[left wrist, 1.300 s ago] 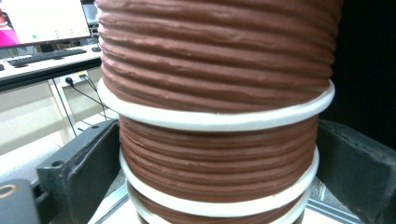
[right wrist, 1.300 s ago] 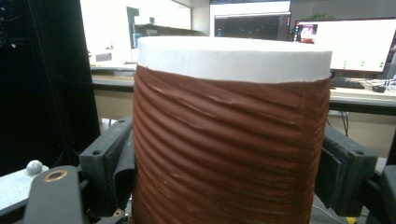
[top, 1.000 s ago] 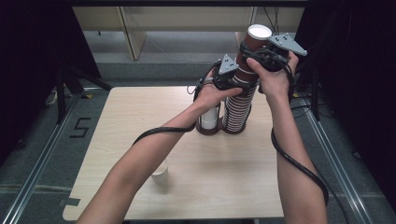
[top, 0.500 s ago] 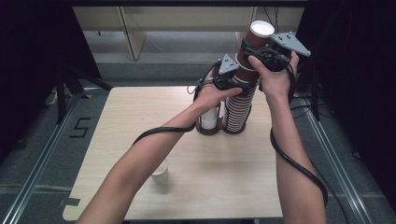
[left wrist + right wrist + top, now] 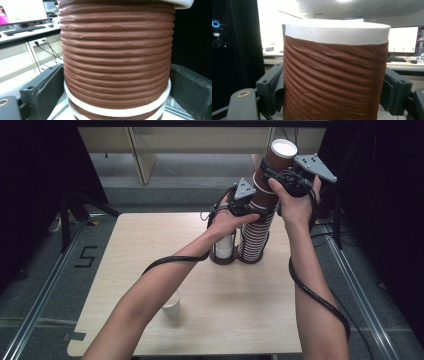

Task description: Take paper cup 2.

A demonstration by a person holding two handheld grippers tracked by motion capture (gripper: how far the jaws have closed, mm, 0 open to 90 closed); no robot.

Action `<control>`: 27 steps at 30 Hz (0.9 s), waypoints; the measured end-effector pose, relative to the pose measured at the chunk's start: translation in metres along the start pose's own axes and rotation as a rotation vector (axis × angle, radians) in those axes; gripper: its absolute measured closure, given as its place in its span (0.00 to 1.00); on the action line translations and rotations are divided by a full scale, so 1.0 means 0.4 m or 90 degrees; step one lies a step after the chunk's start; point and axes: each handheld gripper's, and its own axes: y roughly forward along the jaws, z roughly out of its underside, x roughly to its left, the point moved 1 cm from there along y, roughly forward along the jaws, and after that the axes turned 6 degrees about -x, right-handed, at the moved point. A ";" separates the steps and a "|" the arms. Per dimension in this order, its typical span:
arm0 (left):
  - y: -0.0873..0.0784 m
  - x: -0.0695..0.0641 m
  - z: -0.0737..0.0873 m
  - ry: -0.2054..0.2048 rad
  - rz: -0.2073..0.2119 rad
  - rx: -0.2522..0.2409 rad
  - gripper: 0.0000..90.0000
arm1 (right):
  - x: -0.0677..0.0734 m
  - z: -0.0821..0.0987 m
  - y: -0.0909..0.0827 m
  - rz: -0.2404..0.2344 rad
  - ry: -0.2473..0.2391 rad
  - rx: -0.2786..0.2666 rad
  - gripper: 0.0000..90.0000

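Observation:
A tall stack of brown ribbed paper cups (image 5: 254,237) stands upside down in a dark holder (image 5: 235,260) at the table's far side. My left gripper (image 5: 251,208) is shut on the stack's upper part; up close in the left gripper view, the ribbed wall (image 5: 116,50) sits between both jaws. Above it, my right gripper (image 5: 268,173) is shut on the topmost cup (image 5: 278,159), which leans slightly right with its white bottom facing up. In the right gripper view this cup (image 5: 334,75) is pressed between the pads (image 5: 277,87).
A white cup (image 5: 224,245) stands in the holder's left ring beside the stack. Another small white cup (image 5: 171,305) stands on the wooden table (image 5: 150,250) near the front, partly behind the left forearm. Black cables trail from both grippers along the arms.

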 end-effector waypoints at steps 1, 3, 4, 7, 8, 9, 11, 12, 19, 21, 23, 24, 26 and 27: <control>0.000 0.000 0.000 0.000 0.000 0.000 0.04 | 0.000 0.000 -0.001 -0.004 0.001 0.002 0.23; 0.001 -0.001 0.000 -0.005 -0.001 -0.004 0.04 | 0.001 0.001 -0.001 -0.003 0.008 -0.001 0.23; 0.001 -0.001 0.000 -0.005 -0.001 -0.004 0.04 | 0.000 0.000 -0.001 -0.005 0.007 -0.004 0.23; 0.001 0.000 0.000 -0.001 0.001 -0.001 0.04 | 0.000 -0.004 -0.004 -0.003 0.008 -0.006 0.23; 0.001 0.000 0.000 -0.002 0.000 -0.002 0.04 | -0.002 -0.006 -0.004 -0.003 0.008 -0.010 0.23; 0.001 0.000 0.000 -0.002 0.001 -0.003 0.04 | -0.002 -0.007 -0.004 -0.003 0.010 -0.016 0.23; 0.002 0.000 0.000 -0.005 -0.001 -0.003 0.04 | -0.004 -0.012 -0.005 -0.002 0.009 -0.021 0.23; 0.003 -0.002 0.000 -0.011 -0.004 -0.006 0.04 | -0.003 -0.015 -0.006 -0.004 0.011 -0.025 0.23; 0.003 -0.001 -0.001 -0.006 -0.002 -0.002 0.04 | -0.005 -0.034 -0.010 -0.006 0.022 -0.039 0.23; 0.004 -0.001 -0.001 -0.010 -0.004 -0.005 0.04 | -0.007 -0.039 -0.009 -0.008 0.026 -0.045 0.23; 0.004 -0.001 -0.001 -0.011 -0.004 -0.005 0.04 | -0.004 -0.043 -0.011 -0.009 0.032 -0.045 0.23; 0.004 -0.001 -0.001 -0.011 -0.004 -0.005 0.04 | -0.003 -0.047 -0.011 -0.011 0.034 -0.050 0.23; 0.004 -0.001 -0.001 -0.011 -0.003 -0.004 0.04 | -0.004 -0.052 -0.013 -0.012 0.026 -0.051 0.23; 0.004 -0.001 -0.001 -0.010 -0.003 -0.004 0.04 | -0.003 -0.055 -0.013 -0.011 0.028 -0.053 0.23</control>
